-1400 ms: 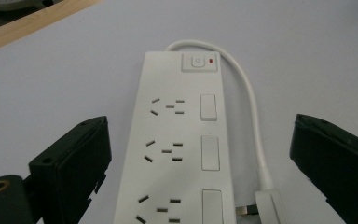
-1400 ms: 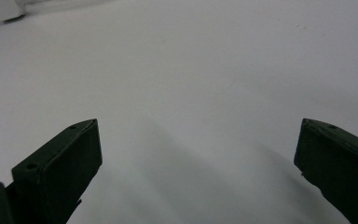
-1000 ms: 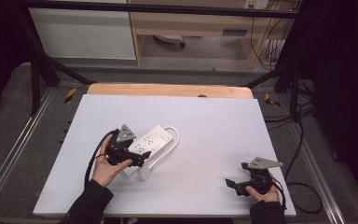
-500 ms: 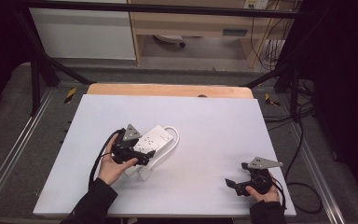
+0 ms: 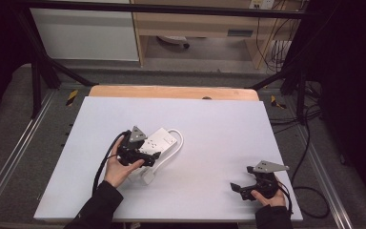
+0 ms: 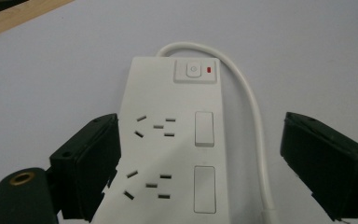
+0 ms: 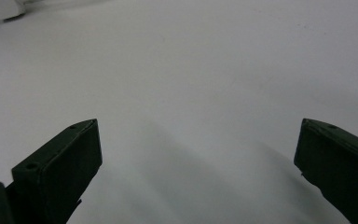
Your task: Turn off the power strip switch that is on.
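A white power strip [image 5: 161, 140] lies flat on the white table [image 5: 219, 129], left of centre, with its cord [image 5: 178, 139] looping back toward a white plug [image 5: 146, 178]. My left gripper [image 5: 148, 152] reaches over the strip's near end. In the left gripper view the strip [image 6: 177, 140] lies between the jaws. The left jaw sits at its edge, and the right jaw stands apart beyond the cord [image 6: 254, 116]. The left gripper [image 6: 203, 126] is open and its jaws have just been closing. My right gripper [image 5: 240, 180] rests open at the near right, nothing between its jaws [image 7: 198, 126].
A wooden strip [image 5: 171, 91] runs along the table's far edge. Beyond it stand a cabinet and shelving on the floor. Black cables [image 5: 310, 143] hang off the right side. A white piece [image 7: 2, 8], probably the plug, shows far off in the right gripper view.
My left hand has moved a little forward and right, bringing the gripper over the power strip's near end. The right hand and gripper have stayed put.
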